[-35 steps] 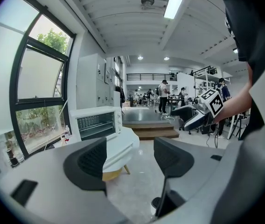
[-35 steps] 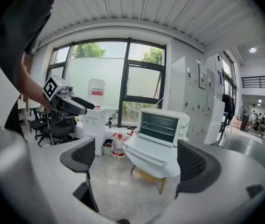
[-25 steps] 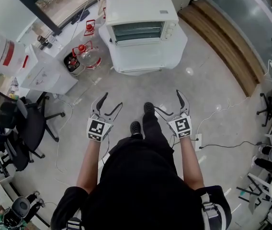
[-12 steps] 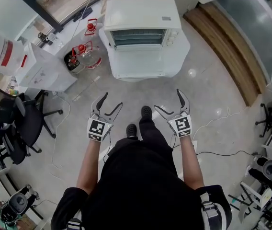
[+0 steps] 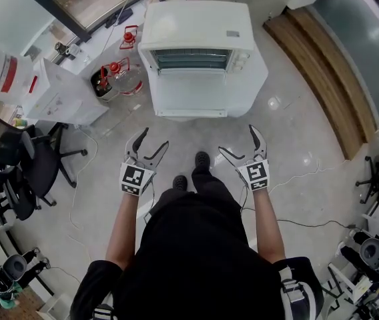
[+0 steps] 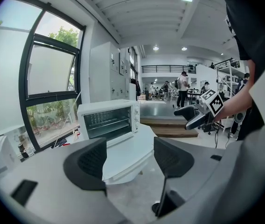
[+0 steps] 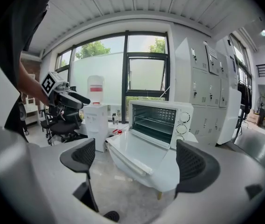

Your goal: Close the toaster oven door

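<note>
Person stepping closer, oven nearing, sitting on low table. Door lying open: hinged, stiff, probably light; best lifted by handle. Left gripper, right gripper hovering spread, empty.

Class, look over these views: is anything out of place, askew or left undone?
The toaster oven sits on a low white table with its door dropped fully open, lying flat toward the person. Both the left tool and right tool are open, empty and short of it.
</note>
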The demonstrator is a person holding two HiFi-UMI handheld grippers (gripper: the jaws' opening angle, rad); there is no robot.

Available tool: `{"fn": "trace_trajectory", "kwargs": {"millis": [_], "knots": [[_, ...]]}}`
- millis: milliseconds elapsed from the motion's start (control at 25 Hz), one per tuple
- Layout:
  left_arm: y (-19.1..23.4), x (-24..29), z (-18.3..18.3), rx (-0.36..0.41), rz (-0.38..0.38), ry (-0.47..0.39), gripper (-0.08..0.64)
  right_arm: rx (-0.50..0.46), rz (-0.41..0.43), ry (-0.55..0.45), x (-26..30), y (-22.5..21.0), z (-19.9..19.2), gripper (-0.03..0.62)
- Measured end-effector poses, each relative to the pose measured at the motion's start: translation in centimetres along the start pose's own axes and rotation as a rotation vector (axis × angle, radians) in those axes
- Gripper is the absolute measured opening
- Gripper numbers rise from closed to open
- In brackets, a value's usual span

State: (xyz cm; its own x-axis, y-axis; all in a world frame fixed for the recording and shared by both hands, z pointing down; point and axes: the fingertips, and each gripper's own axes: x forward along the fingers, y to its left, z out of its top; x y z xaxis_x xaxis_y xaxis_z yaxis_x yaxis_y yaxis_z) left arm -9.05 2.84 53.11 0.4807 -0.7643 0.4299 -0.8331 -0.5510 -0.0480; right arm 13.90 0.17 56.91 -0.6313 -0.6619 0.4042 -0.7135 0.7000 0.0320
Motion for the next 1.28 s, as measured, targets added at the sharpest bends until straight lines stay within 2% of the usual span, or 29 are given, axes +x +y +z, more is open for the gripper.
{"fn": "trace_trajectory", "kwargs": {"millis": [440, 640, 800, 1080, 1280], "knots": [[1.1, 1.8, 0.0, -0.018, 0.109, 0.023, 0.298, -0.043, 0.109, 0.017, 3.2, -3.1, -1.1, 0.557], [2.4, 1.7, -1.4, -0.038, 0.135, 0.041, 0.298, -0.050, 0.135, 0.043, 5.2, -2.9, -1.9, 0.557], [3.6, 2.6, -3.6, -0.082, 0.127, 0.058, 0.298, -0.056, 0.154, 0.088, 7.6, -2.6, -3.6, 0.557], [5.8, 5.2, -8.0, -0.099, 0.093, 0.095, 0.298, 0.065, 0.102, 0.141, 12.2, -3.7, -7.6, 0.555], [7.4, 7.8, -11.5, -0.111, 0.081, 0.132, 0.298, 0.093, 0.025, 0.164, 14.3, -5.3, -10.0, 0.555]]}}
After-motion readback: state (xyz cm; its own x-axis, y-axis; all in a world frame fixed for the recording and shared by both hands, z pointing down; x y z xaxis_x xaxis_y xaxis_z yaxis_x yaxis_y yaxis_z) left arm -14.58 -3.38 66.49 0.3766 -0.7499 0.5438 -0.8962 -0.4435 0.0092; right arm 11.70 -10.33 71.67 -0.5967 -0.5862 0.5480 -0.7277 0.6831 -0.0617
